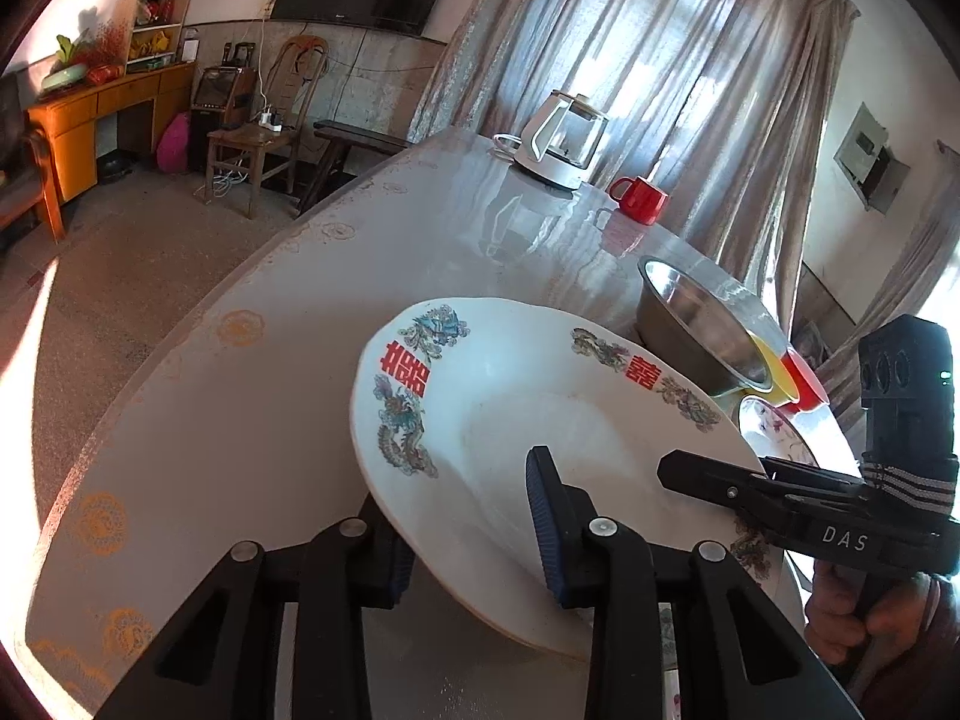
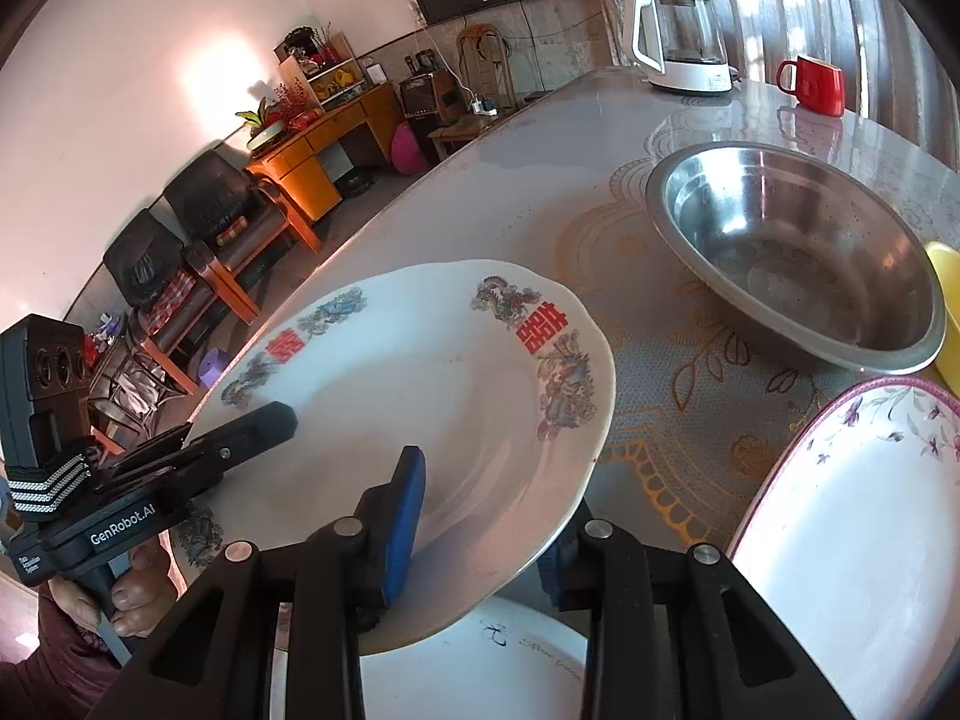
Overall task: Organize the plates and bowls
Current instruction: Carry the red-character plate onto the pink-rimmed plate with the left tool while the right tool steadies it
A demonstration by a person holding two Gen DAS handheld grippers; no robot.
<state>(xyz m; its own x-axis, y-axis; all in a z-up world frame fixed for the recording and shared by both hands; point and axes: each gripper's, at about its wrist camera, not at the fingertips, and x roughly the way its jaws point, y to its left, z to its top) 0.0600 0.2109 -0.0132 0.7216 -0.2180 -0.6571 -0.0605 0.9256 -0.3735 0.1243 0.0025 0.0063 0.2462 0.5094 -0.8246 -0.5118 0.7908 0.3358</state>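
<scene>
A: Where are you holding the white plate (image 1: 510, 420) right now?

B: You are gripping it from both sides. Your left gripper (image 1: 474, 546) is clamping the near rim, one blue pad on top and the other under the edge, so those jaws are closed on the plate. Your right gripper (image 2: 480, 528) is doing the same at the opposite rim: one jaw is lying on the plate's face and the other is sitting beneath it.

A: Is it lying on the surface (image 1: 270, 312)?

B: It is tilting, raised off the surface at the held edges. In the right wrist view another white dish (image 2: 480, 660) is showing directly below it.

A: What is crowding the plate's edges?

B: On your right, the steel bowl (image 2: 798, 258) is sitting near the plate's far rim, with a patch of patterned cloth showing between them. The floral-rimmed plate (image 2: 852, 516) is lying just beside your right gripper, and a yellow bowl (image 2: 945, 312) is touching the steel bowl's far side.

A: And open room?

B: Ahead and to your left, the surface is stretching bare toward its curved edge. The kettle (image 1: 561, 141) and red mug (image 1: 641, 199) are standing well apart, at the far side by the curtain (image 1: 660, 60).
</scene>
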